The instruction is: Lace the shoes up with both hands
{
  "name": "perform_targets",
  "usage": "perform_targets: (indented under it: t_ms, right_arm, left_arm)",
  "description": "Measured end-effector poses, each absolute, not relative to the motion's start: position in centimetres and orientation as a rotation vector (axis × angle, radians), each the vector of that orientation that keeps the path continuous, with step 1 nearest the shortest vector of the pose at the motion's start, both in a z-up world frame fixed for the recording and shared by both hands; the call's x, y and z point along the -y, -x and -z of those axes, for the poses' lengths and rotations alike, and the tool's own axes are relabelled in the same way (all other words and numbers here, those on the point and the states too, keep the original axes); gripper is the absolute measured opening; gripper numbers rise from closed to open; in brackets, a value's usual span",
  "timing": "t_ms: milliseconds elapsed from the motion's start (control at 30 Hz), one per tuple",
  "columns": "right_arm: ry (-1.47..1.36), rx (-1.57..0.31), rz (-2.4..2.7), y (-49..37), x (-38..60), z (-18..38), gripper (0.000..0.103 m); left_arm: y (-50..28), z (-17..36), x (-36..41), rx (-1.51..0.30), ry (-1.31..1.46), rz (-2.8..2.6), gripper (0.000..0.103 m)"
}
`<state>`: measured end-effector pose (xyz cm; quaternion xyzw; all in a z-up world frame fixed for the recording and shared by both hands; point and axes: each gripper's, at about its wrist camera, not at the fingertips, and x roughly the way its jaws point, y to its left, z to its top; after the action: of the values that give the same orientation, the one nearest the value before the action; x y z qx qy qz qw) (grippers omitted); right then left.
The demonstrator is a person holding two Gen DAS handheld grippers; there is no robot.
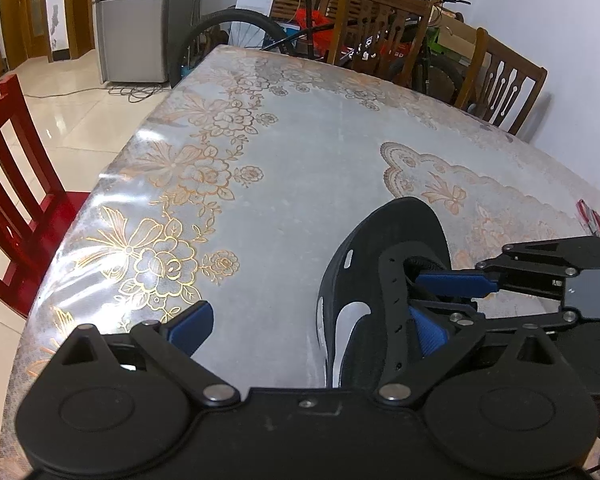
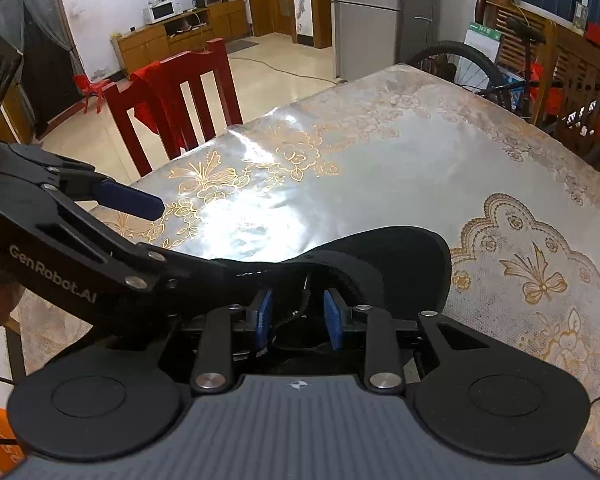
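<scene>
Floral table (image 2: pixel 380 168); left tool (image 2: pixel 111 216) reads "GenRobot.AI", beside shoe (image 2: pixel 400 256).

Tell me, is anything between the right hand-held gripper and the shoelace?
Nothing visible. The right hand-held gripper is open just above the black shoe, and a thin dark shoelace runs between its blue pads.

- The shoe (image 1: pixel 360 280) is black all over, with pale cut-outs in its side.
- The counter (image 1: pixel 300 168) wears a glossy silver-grey cover printed with gold outline flowers and a tan lace-like medallion.
- The left gripper (image 1: pixel 308 328) is black with blue pads (image 1: pixel 193 326).
- The right gripper (image 2: pixel 297 320) is black, with ribbed blue pads (image 2: pixel 334 322) and a grey ribbed body.
- The chair (image 2: pixel 171 108) is red; the floor (image 1: pixel 71 108) has cream tiles.
</scene>
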<state>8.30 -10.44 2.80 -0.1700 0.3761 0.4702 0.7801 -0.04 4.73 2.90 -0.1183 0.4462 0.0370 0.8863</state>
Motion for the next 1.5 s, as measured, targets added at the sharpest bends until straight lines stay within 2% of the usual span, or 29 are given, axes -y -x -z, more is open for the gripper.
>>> perform_targets:
  t_ms: [367, 533, 633, 667, 900, 1167, 1333, 1367, 1400, 1433, 1500]
  right_arm:
    - [0.246, -0.708, -0.963, -7.0, 11.6, -1.6, 0.004]
    - [0.159, -0.700, -0.918, -7.0, 12.5, -1.5, 0.004]
    - [0.223, -0.752, -0.933, -7.8, 11.7, -2.1, 0.006]
    - [0.256, -0.777, -0.936, -8.1, 11.3, -2.4, 0.010]
    - [0.526, -0.882, -1.074, -10.1, 8.3, -3.7, 0.010]
    - [0.597, -1.127, -1.114, -13.4, 6.5, -4.9, 0.014]
    - [0.659, -1.160, -1.167, -13.7, 5.9, -4.9, 0.015]
    - [0.664, -1.157, -1.176, -13.7, 5.9, -4.9, 0.015]
    - [0.665, -1.149, -1.184, -13.6, 6.0, -4.9, 0.006]
    - [0.665, -1.132, -1.191, -13.4, 6.2, -4.9, 0.004]
    - [0.623, -1.086, -1.172, -12.8, 7.1, -4.7, 0.003]
  left_arm:
    - [0.3, -2.9, -4.6, -0.915, 0.233, -0.093, 0.102]
    - [0.1, -3.2, -4.6, -0.916, 0.223, -0.109, 0.101]
    - [0.0, -3.2, -4.6, -0.918, 0.220, -0.108, 0.101]
    - [0.0, -3.2, -4.6, -0.919, 0.227, -0.108, 0.101]
    - [0.1, -3.0, -5.0, -0.920, 0.270, -0.101, 0.101]
    - [0.2, -2.9, -4.5, -0.907, 0.240, -0.100, 0.101]
    - [0.2, -2.8, -4.6, -0.908, 0.251, -0.100, 0.101]
    - [0.3, -2.9, -4.6, -0.906, 0.247, -0.102, 0.101]
    - [0.3, -2.9, -4.6, -0.904, 0.246, -0.105, 0.101]
    - [0.3, -2.9, -4.6, -0.901, 0.247, -0.109, 0.101]
    - [0.4, -3.0, -4.7, -0.898, 0.256, -0.113, 0.101]
